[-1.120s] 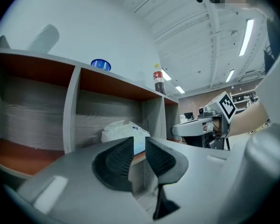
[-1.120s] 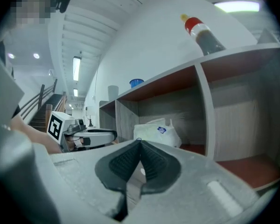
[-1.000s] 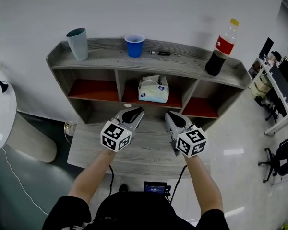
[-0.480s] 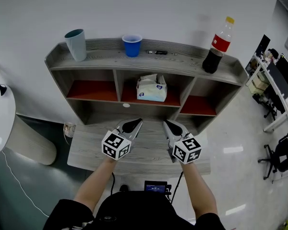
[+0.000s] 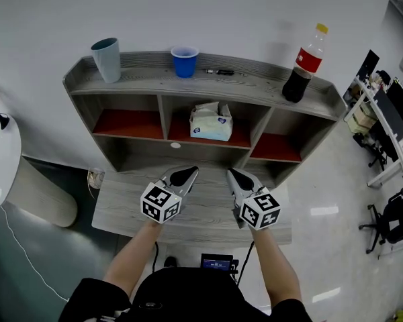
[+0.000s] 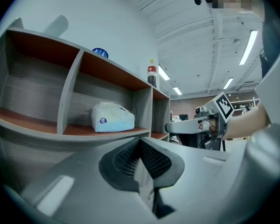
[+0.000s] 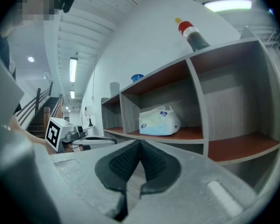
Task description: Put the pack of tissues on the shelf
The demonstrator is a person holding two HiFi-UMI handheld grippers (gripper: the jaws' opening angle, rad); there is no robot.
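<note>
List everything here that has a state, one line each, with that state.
White soft pack of tissues: lying in the grey wooden shelf's middle compartment.
Blue plastic cup: upright on top, mouth up.
Grey-green tall cup: upright on top.
Plastic cola bottle with yellow cap: upright, capped, part full.
Left gripper: shut, empty.
Right gripper: shut, empty.

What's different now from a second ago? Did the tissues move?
The left gripper and the right gripper drew back a little from the shelf, toward the person, both shut and empty. Nothing was grabbed or let go. The pack of tissues stayed in the shelf's middle compartment.
</note>
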